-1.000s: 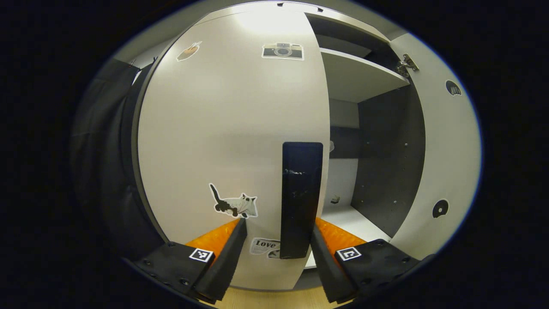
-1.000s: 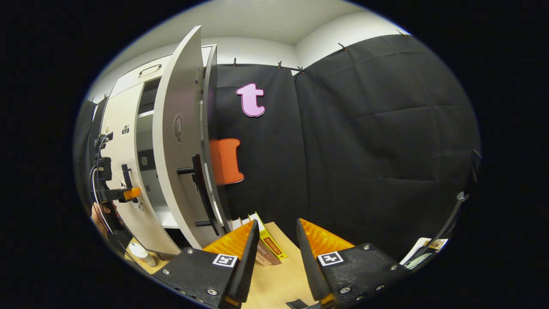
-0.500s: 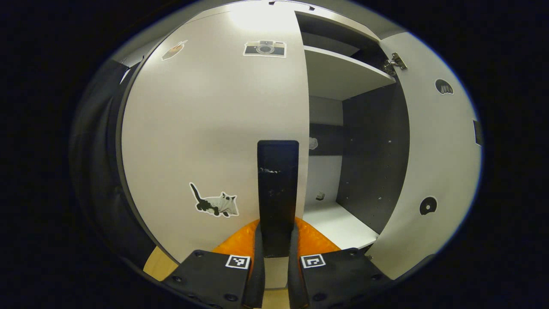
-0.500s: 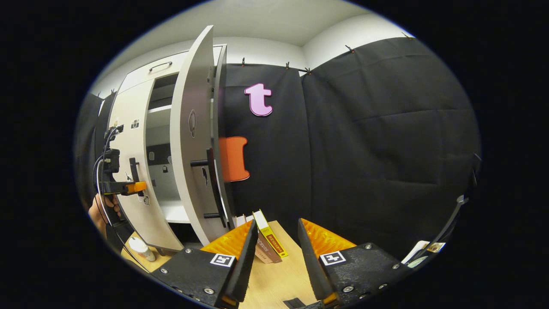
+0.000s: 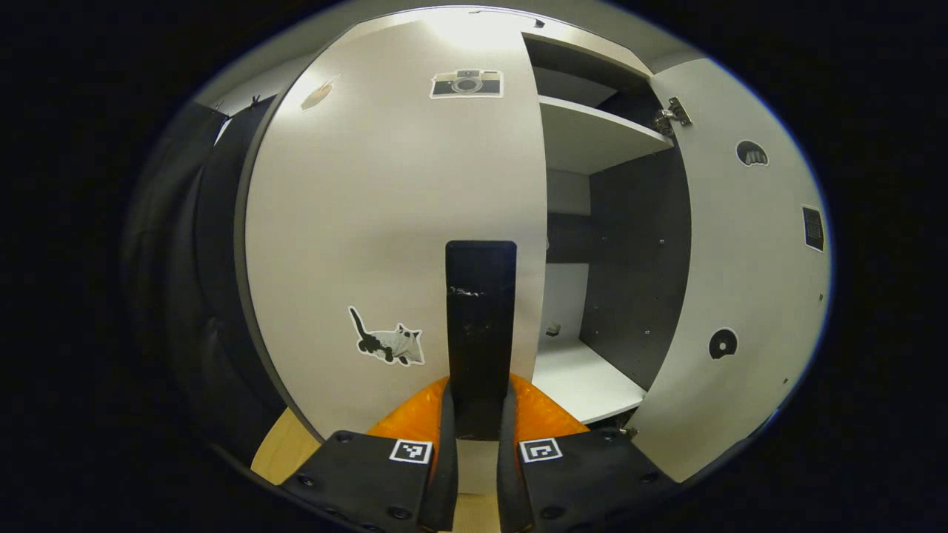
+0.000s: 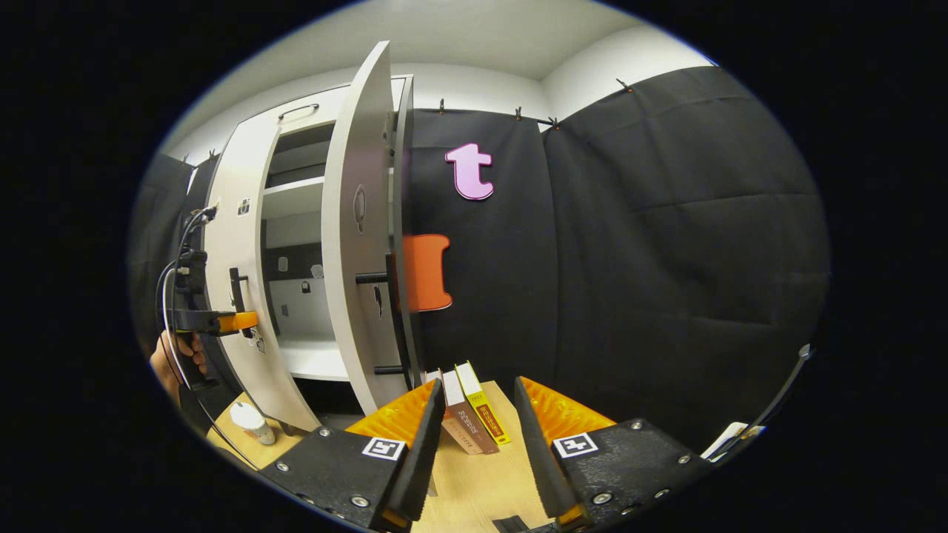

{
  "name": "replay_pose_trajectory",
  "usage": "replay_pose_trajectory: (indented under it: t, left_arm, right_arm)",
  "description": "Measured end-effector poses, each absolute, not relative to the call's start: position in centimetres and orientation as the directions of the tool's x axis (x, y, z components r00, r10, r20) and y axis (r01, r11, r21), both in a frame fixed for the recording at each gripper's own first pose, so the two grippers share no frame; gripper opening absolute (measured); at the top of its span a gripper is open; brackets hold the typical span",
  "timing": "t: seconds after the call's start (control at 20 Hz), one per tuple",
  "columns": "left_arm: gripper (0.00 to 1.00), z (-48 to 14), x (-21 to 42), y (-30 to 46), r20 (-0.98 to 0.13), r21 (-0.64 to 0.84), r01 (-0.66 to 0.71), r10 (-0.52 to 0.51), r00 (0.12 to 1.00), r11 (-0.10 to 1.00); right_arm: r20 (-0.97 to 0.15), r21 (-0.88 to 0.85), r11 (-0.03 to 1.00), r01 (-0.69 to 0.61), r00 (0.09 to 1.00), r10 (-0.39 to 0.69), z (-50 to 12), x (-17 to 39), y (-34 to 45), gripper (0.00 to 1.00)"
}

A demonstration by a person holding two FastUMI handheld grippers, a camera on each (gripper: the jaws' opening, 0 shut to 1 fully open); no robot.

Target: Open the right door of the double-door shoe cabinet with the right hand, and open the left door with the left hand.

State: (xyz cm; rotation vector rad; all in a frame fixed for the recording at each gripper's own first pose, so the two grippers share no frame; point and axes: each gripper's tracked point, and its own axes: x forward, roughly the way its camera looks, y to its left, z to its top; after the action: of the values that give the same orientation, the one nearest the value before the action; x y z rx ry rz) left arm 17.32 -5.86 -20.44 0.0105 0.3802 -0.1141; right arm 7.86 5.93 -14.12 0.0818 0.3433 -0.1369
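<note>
In the left gripper view the white left door (image 5: 385, 222), with camera and cat stickers, faces me. My left gripper (image 5: 478, 423) is shut on its black vertical handle (image 5: 480, 318), one finger on each side. The right door (image 5: 740, 296) stands swung wide open, baring a white shelf (image 5: 592, 133) and the dark inner wall. In the right gripper view my right gripper (image 6: 474, 433) is open and holds nothing, well away from the open right door (image 6: 363, 237) and its black handle (image 6: 400, 318). Farther off, the left gripper (image 6: 218, 322) and a hand (image 6: 174, 359) are at the left door (image 6: 237, 311).
Three upright books (image 6: 470, 407) stand on the wooden table (image 6: 474, 488) just beyond my right fingers. A small white bottle (image 6: 250, 422) sits on the table near the cabinet's foot. Black cloth walls surround the cabinet.
My left fingers, spread either side of the handle a second ago, have shut on it. The right gripper has drifted, so the cabinet sits farther right in its view.
</note>
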Motion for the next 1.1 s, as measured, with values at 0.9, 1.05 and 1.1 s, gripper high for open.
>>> replay_pose_trajectory:
  t: [0.9,1.05,1.1]
  left_arm:
    - [0.25,-19.9,14.5,-3.3,-0.396,-0.026,0.007,-0.017,0.918,1.0]
    - [0.25,-19.6,14.2,-3.0,-0.393,-0.023,-0.014,0.004,0.919,1.0]
    - [0.25,-19.6,14.1,-2.9,-0.397,-0.024,-0.02,0.009,0.918,0.999]
  right_arm:
    - [-0.32,0.085,0.996,-0.013,0.947,0.04,-13.9,9.9,8.7,0.89]
    - [-0.299,0.101,0.994,-0.029,0.952,0.059,-13.6,10.4,9.1,0.84]
    - [-0.298,0.102,0.994,-0.025,0.953,0.054,-13.7,10.6,9.0,0.84]
